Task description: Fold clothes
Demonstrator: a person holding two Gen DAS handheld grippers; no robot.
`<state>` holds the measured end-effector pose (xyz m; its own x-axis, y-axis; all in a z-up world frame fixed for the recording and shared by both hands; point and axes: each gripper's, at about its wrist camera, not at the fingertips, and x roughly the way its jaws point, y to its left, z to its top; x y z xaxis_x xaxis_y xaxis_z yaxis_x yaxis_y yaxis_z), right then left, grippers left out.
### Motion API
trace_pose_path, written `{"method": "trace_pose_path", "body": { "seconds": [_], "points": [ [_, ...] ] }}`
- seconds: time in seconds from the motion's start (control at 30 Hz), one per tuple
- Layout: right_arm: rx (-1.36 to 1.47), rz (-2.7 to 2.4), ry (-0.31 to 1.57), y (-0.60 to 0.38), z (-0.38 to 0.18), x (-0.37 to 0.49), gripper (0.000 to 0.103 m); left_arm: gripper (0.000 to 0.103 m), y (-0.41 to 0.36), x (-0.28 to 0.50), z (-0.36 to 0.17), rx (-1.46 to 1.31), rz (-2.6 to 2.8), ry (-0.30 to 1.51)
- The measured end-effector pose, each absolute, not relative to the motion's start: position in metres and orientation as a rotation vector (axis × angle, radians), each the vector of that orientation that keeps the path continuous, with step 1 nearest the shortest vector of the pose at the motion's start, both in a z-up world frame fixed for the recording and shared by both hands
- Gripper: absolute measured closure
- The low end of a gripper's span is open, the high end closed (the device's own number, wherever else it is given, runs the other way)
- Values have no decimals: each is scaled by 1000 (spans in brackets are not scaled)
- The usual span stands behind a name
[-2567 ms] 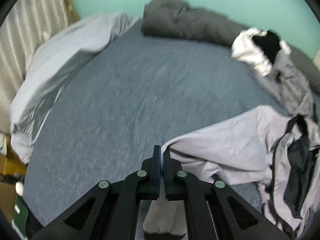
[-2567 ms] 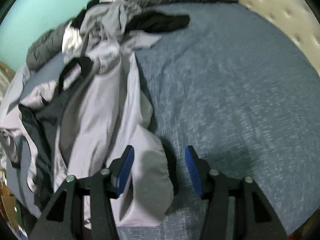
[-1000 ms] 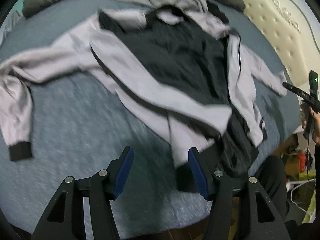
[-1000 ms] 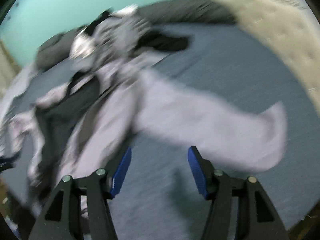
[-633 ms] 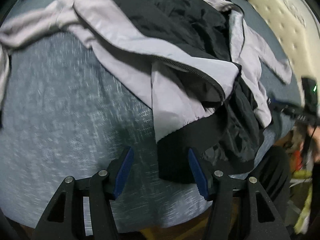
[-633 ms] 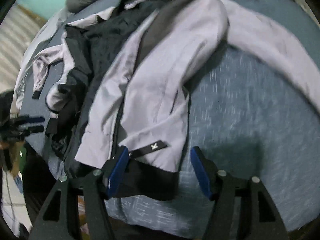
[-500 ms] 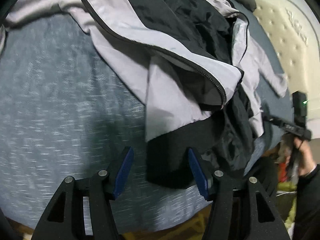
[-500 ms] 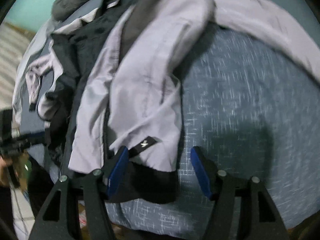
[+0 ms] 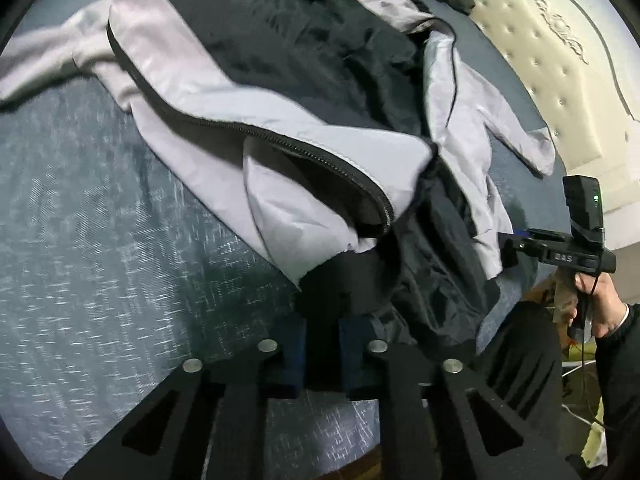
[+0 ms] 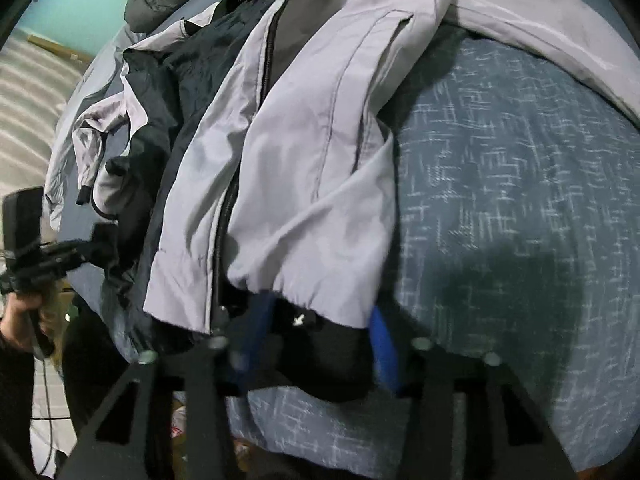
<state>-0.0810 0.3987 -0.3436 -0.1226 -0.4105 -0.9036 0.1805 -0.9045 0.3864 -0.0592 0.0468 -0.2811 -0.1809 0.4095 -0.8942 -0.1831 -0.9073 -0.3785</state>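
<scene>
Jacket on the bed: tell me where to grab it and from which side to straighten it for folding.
Take the jacket by its black hem band, one front corner per gripper, coming from the bed's near edge. The band is thick and lies closest, hanging toward the edge. The left gripper and right gripper are closing there now, hem between the jaws.

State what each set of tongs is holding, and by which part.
Both tongs are closing on the grey jacket by its black hem band: the left tongs at one front corner, the right tongs at the other.
</scene>
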Motion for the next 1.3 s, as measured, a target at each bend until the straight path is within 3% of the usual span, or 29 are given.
{"method": "trace_pose_path", "body": {
  "seconds": [0.1,0.33,0.6,0.7,0.77,0.83,0.93,1.07,1.3],
  "points": [
    [1748,-2106,-258,404,-331,-75,87,94,38,-47,-260,-1684,2168,-207],
    [1733,-2169,-115,413,-288,-56,90,94,-13,-14,-220,-1692,2243,-132],
    [1914,-2135,-47,420,-300,-42,89,91,-61,11,-271,-1910,2148,-269],
    [1933,-2164,-36,417,-297,-47,77,84,-73,10,-268,-1903,2203,-282],
    [1914,-2221,-49,418,-285,-54,65,56,-83,2,-257,-1859,2263,-308],
    [1832,-2293,-89,422,-266,-66,62,48,-91,-10,-247,-1805,2318,-355],
    [1704,-2350,-176,420,-244,-89,56,48,-94,-36,-244,-1764,2353,-409],
    [1650,-2302,-257,397,-256,-116,47,47,-79,-70,-262,-1779,2352,-441],
    [1721,-2225,-304,375,-302,-143,46,48,-50,-94,-285,-1801,2310,-465]
  ]
}}
